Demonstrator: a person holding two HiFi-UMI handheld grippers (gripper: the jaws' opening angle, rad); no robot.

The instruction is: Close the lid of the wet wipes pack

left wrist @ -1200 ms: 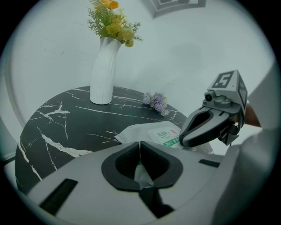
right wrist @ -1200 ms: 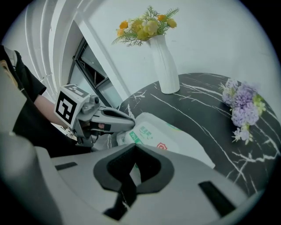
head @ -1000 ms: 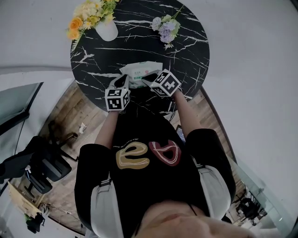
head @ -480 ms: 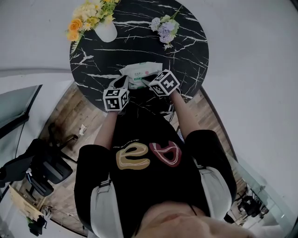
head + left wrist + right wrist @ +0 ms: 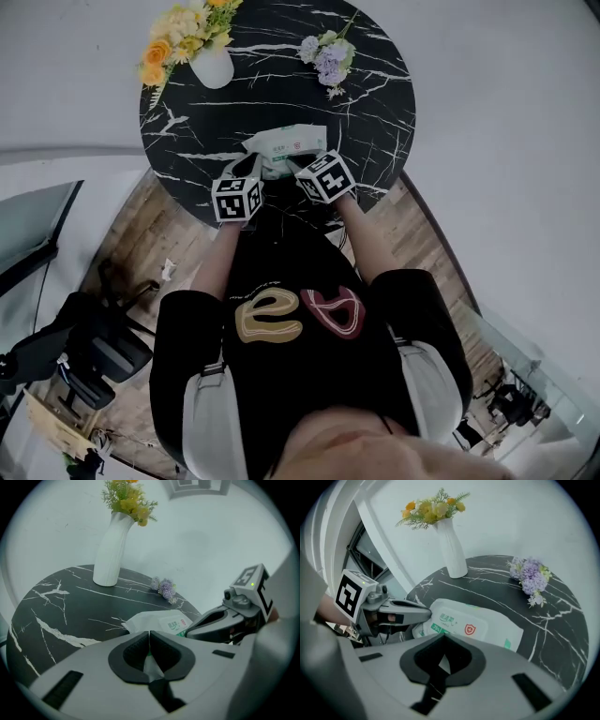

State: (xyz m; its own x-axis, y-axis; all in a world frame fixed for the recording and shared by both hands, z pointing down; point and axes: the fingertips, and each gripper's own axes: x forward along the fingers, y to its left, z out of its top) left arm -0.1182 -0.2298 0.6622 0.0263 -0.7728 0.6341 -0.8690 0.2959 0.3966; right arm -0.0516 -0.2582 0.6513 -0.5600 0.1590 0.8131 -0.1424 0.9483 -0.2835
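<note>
"Since the pack (image 5: 286,142) lies at the near side of the table (image 5: 375,112), right between the two claws, which one should push the lid (image 5: 461,623)?" asks Ben.

"The right claw (image 5: 443,637), I think," says Ada. "It is shut tight with nothing in it, and it points down at the pack's near right side. A shut claw makes a good blunt finger."

"And the left claw (image 5: 149,634)?"

"Its tips are together too, right at the pack's left end. I cannot tell if it nips a bit of the wrapper. Either way, its job is to hold that end so the pack does not slide."

"The lid looks flat to me."

"It does, but flat may not mean clicked shut. I would press on the lid's front edge, where the catch most likely is. Press straight down and slowly."

"Why slowly?"

"The pack is soft. A hard poke could dent it or shove it along the smooth table, maybe off the near rim."

"And after?"

"Lift the right claw a little and look. If the edge pops up, press again nearer the middle."
</note>
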